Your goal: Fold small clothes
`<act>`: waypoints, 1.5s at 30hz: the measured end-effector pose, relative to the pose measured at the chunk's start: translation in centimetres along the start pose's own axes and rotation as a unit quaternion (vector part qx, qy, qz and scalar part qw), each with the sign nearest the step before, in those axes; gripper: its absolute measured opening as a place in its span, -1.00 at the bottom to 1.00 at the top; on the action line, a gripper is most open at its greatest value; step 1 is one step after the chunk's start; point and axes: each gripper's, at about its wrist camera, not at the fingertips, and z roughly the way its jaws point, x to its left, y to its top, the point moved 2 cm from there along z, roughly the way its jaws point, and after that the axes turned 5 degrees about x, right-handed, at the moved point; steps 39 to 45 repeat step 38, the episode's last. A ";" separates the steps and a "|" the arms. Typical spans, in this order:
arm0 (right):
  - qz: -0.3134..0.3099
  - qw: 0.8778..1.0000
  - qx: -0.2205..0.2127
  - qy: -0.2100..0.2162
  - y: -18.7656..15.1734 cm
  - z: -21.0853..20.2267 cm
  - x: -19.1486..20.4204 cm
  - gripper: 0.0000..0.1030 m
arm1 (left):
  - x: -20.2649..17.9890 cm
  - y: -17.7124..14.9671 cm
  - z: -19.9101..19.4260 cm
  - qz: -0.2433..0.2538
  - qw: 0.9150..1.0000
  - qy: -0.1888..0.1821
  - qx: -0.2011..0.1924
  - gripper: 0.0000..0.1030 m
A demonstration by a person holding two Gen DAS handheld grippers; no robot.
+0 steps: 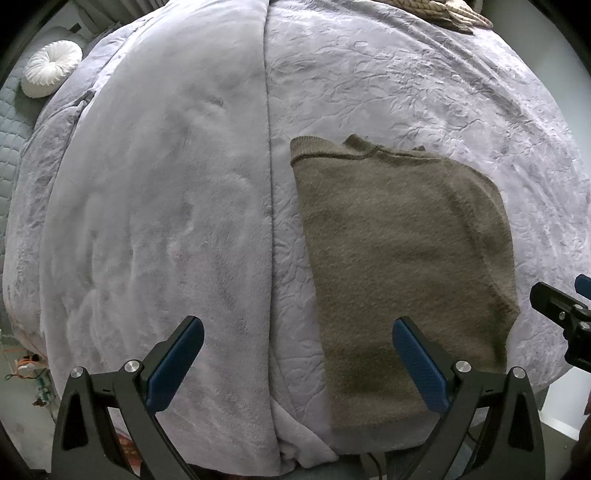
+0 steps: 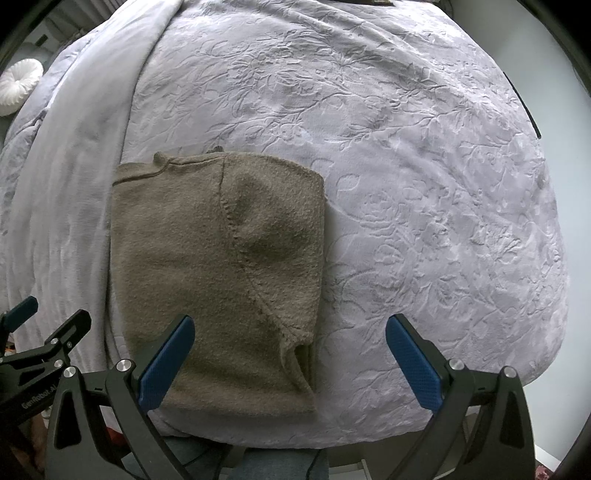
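An olive-brown knit sweater (image 1: pixel 399 258) lies folded into a narrow rectangle on the lavender bed cover (image 1: pixel 166 184), collar at the far end. It also shows in the right wrist view (image 2: pixel 218 266), with a sleeve seam running diagonally across it. My left gripper (image 1: pixel 297 328) is open and empty, held above the near edge of the bed, its right finger over the sweater's near part. My right gripper (image 2: pixel 290 328) is open and empty, its left finger over the sweater's near left part. Each gripper shows at the edge of the other's view.
The bed cover (image 2: pixel 424 184) has an embossed floral side and a smooth plush side, split by a seam (image 1: pixel 267 184). A white round cushion (image 1: pixel 50 68) sits at the far left. A beige knit item (image 1: pixel 436 11) lies at the bed's far edge.
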 end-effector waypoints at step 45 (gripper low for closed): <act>0.001 1.000 0.001 -0.004 -0.3 0.1 0.4 0.99 | -0.3 -0.4 -0.6 0.022 0.999 0.018 -0.026 0.98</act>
